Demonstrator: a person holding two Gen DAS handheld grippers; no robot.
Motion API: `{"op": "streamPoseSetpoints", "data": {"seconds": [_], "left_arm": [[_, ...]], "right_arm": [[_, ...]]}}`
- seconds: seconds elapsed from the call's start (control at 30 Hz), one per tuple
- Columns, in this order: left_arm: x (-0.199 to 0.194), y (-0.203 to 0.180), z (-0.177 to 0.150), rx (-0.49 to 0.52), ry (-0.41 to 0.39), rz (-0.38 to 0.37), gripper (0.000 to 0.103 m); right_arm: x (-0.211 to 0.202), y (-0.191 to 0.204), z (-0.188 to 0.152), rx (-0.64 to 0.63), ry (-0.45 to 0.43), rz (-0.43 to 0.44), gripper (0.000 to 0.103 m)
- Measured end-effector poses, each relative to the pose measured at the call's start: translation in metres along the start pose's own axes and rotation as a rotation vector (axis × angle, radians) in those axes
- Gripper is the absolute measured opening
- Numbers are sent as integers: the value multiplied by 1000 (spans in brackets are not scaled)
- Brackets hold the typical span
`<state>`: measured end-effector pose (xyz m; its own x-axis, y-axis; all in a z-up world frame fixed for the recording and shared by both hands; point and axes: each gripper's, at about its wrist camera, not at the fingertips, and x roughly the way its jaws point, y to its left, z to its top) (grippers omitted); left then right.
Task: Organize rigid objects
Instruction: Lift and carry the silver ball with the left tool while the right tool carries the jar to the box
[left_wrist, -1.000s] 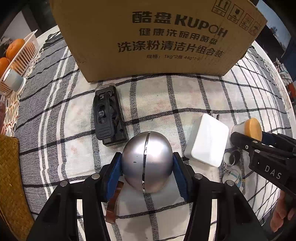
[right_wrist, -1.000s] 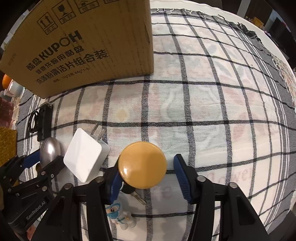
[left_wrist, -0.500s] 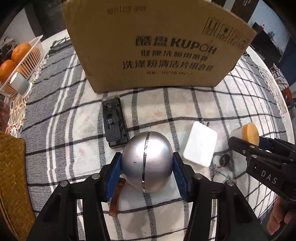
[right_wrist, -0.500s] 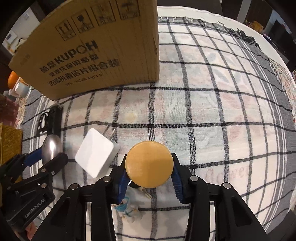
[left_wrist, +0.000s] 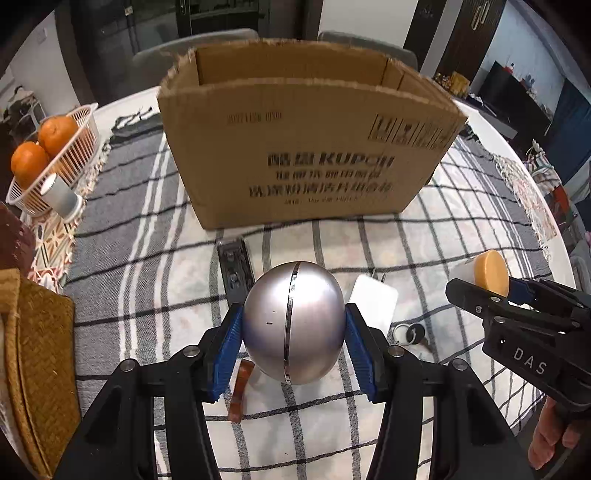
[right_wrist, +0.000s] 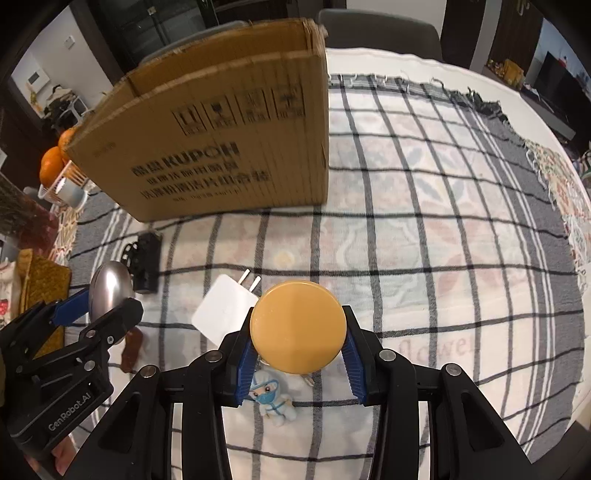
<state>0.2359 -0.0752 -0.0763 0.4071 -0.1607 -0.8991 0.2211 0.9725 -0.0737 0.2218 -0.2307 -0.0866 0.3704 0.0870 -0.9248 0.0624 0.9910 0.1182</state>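
Note:
My left gripper (left_wrist: 293, 332) is shut on a silver metal ball (left_wrist: 293, 323) with a dark seam, held above the checked cloth. In the right wrist view the same ball (right_wrist: 110, 290) shows at the left. My right gripper (right_wrist: 298, 345) is shut on a white jar with a round yellow lid (right_wrist: 298, 326), also lifted off the cloth; from the left wrist view the jar (left_wrist: 487, 272) sits at the right. An open cardboard box (left_wrist: 306, 147) stands behind, its opening facing up. A white charger (right_wrist: 225, 312), a black clip-like device (right_wrist: 146, 258) and a small doll keychain (right_wrist: 275, 400) lie on the cloth.
A white basket (left_wrist: 79, 155) of oranges with a grey cup (left_wrist: 61, 199) stands at the far left. A woven mat (left_wrist: 40, 354) lies at the left edge. A brown strip (left_wrist: 240, 391) lies under the ball. Keys (left_wrist: 408, 332) rest by the charger. A person's hand (left_wrist: 550, 435) grips the right tool.
Both grippers rose with the ball and the jar, so the box's open top came into view. The right jaws closed onto the yellow-lidded jar and lifted it off the cloth.

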Motion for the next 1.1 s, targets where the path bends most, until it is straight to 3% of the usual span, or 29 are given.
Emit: {"op": "streamPoseSetpoints", "data": {"seconds": [0.53, 1.1], "left_arm": [[-59, 6, 18, 14, -156, -3, 53], [-103, 9, 49, 34, -287, 1, 53]], "right_arm": [[-56, 16, 16, -45, -158, 12, 42], [-95, 26, 40, -58, -264, 66, 42]]}}
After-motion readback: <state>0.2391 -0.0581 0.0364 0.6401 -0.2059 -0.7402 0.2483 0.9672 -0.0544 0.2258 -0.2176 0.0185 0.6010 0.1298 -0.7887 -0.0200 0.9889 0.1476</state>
